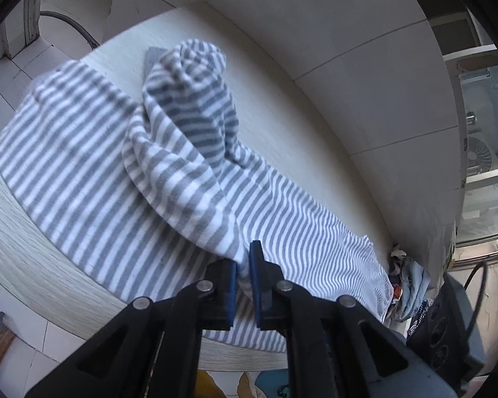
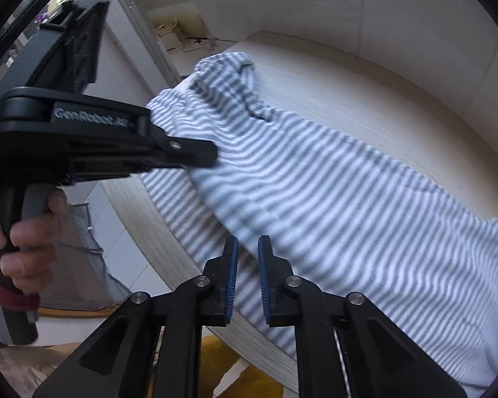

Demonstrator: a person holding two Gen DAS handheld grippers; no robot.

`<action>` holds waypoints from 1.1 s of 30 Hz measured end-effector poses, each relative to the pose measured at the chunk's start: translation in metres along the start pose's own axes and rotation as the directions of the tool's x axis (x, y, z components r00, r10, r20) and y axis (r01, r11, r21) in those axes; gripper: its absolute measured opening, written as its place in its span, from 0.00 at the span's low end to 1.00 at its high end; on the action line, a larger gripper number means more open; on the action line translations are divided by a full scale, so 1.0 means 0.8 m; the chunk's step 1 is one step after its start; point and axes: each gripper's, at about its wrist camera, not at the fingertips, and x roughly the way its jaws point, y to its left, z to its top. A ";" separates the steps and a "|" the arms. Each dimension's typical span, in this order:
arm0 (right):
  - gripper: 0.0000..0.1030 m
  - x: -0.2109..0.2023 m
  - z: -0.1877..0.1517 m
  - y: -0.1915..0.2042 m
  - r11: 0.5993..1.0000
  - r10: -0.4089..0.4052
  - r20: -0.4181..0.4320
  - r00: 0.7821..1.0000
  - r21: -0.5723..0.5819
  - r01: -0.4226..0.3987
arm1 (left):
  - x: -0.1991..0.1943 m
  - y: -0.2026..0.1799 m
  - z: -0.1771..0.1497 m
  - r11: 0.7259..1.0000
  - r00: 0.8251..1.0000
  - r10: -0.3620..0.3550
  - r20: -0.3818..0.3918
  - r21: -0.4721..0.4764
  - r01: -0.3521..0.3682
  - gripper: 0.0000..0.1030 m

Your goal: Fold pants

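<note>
I see a pale wood-grain surface [image 1: 33, 232] set against an off-white panelled wall [image 1: 348, 66], white floor tiles [image 1: 3, 76] beside it. The grey-and-white striped fabric pants [image 1: 93, 152] lie across that surface, one part bunched up. My left claw [image 1: 244, 265] pinches a fold of them. My right claw [image 2: 248, 248] stands slightly spread above the pants' edge, gripping nothing. The left gripper's black body reads "GenRobot.AI" [image 2: 89, 117].

One marking can be read: "GenRobot.AI", in pale raised letters on the black side of the left gripper [image 2: 212, 156], well behind its fingers [image 2: 201, 154]. No other text or number is legible.
</note>
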 end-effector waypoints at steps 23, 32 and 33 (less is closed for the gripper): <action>0.38 -0.211 -0.309 -0.413 0.386 -0.379 -0.190 0.906 0.857 0.341 | -0.044 -0.047 0.003 0.994 0.994 0.047 0.095 0.097 -0.056 0.07; 0.41 -0.236 -0.341 -0.499 0.310 -0.379 -0.253 0.890 0.872 0.379 | -0.054 -0.060 -0.014 0.991 0.988 0.080 0.134 0.099 -0.093 0.07; 0.41 -0.235 -0.341 -0.507 0.306 -0.374 -0.258 0.891 0.872 0.381 | -0.055 -0.061 -0.015 0.991 0.987 0.082 0.139 0.097 -0.096 0.07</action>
